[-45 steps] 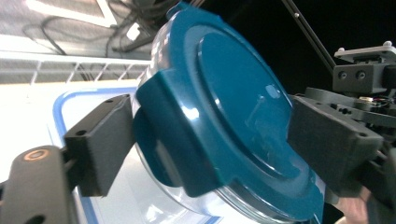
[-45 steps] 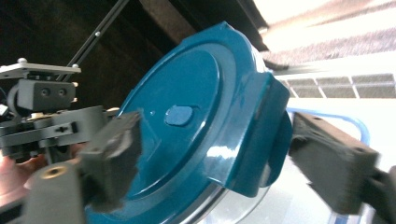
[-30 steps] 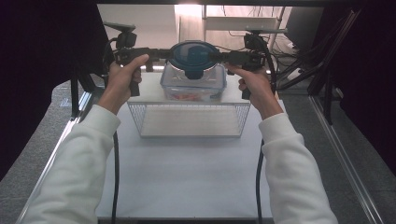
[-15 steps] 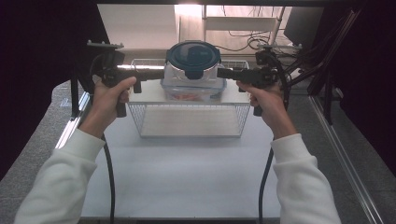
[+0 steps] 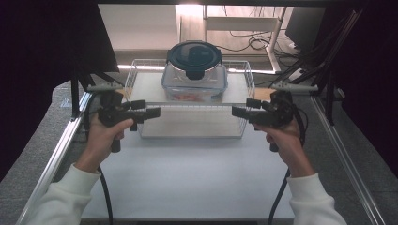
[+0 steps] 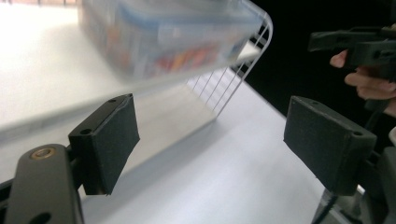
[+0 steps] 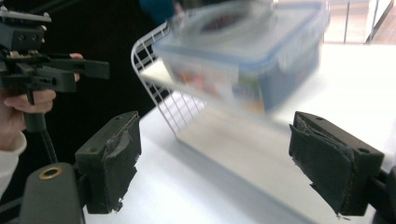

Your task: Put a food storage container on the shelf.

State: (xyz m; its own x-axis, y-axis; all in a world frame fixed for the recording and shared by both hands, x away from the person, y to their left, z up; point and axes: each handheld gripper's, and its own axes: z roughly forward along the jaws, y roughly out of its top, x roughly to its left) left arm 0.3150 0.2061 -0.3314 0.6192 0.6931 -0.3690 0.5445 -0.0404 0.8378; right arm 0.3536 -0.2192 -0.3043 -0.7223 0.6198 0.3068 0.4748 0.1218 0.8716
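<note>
Jaws of both tools stand wide apart with nothing between them. We see the left gripper (image 5: 152, 112) just outside the left wall of the wire basket (image 5: 244, 101), and the right gripper (image 5: 238, 111) just outside its right wall; both point inward at the basket from opposite sides, near its front corners, without touching it as far as we can tell.

In the left gripper view the two black pads (image 6: 111, 140) frame only bare white table (image 6: 224, 182), and the basket (image 6: 233, 79) corner rises beyond them. In the right gripper view it is the same, though the foam on the pads (image 7: 116, 154) looks torn at the edges.

Inside the basket, toward its back, stands a clear container (image 5: 195, 82) with a dark round lid (image 5: 195, 55). Something orange-red lies inside it, but we cannot make out what it is: the plastic hides it in the high view, and in both gripper views the container (image 6: 163, 32) is blurred and cut off at the top edge. The near wall of the basket also melts into the white table there.
</note>
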